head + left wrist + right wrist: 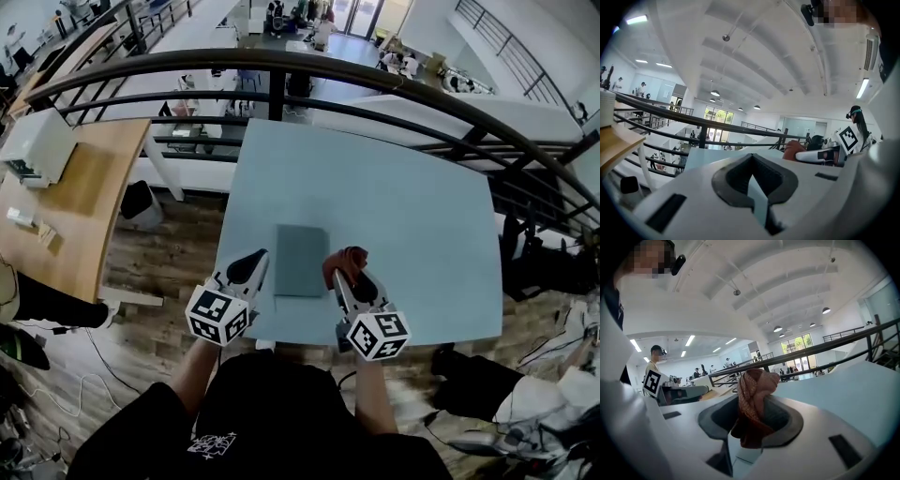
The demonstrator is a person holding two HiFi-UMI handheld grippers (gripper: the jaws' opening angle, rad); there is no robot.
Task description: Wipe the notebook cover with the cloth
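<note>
Notebook: grey-green rectangular notebook (301, 260), closed and flat, cover up, its long sides running away from the person.
Table: pale blue rectangular table (412, 216), lying under the notebook. The bare top stretches well past the notebook on its far and right sides.
Cloth: reddish-brown woven cloth (349, 261), bunched into a lump just right of the notebook's right edge, level with its near half. Cannot tell from the head view whether it touches the cover.
Right gripper (342, 277): jaws clamped on the cloth. In the right gripper view the fabric fills the gap and bulges up past the tips. It sits just right of the notebook, with its marker cube nearer the person than the notebook's near edge.
Left gripper (251, 266): jaws drawn together with nothing between them. In the left gripper view only a thin seam shows. The tip lies just left of the notebook's left edge, level with its near half, and contact with the notebook is unclear.
Hands: both forearms run from the person's dark sleeves to the grippers, one on each side of the notebook.
Railing: dark curved metal railing (281, 64), well beyond the notebook's far edge.
Desk: light wooden desk (84, 187), well to the left of the notebook.
</note>
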